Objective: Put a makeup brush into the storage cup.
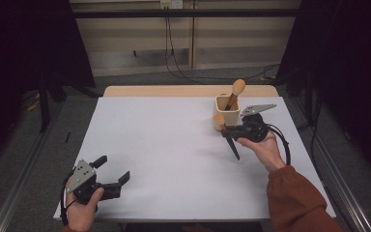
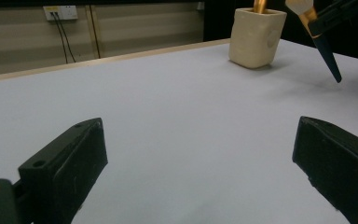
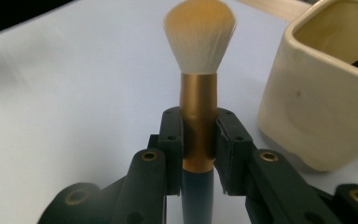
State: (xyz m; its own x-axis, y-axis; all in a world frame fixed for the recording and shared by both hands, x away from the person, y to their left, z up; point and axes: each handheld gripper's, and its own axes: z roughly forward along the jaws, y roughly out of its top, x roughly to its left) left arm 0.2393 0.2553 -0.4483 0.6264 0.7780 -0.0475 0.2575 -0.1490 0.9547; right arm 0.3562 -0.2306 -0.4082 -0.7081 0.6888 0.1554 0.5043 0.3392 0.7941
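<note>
My right gripper [image 1: 228, 129] [image 3: 199, 142] is shut on the gold ferrule of a makeup brush [image 1: 233, 145] [image 3: 199, 70]. The brush has a pale, orange-tipped head and a dark blue handle [image 2: 327, 52] that slants down toward the table. Its head is close beside a cream square cup [image 1: 221, 113] [image 3: 317, 93] [image 2: 255, 36]. A second brush [image 1: 235, 91] with a rounded orange head stands in that cup. Near the front left corner my left gripper [image 1: 113, 168] [image 2: 198, 154] is held open with nothing between its jaws.
The white tabletop [image 1: 164, 145] stretches between the two hands, with a wooden strip [image 1: 174, 91] along its far edge. Cables [image 1: 174, 63] lie on the floor behind, under a wall socket [image 2: 59, 12]. A metal rail [image 1: 14, 193] runs along the left side.
</note>
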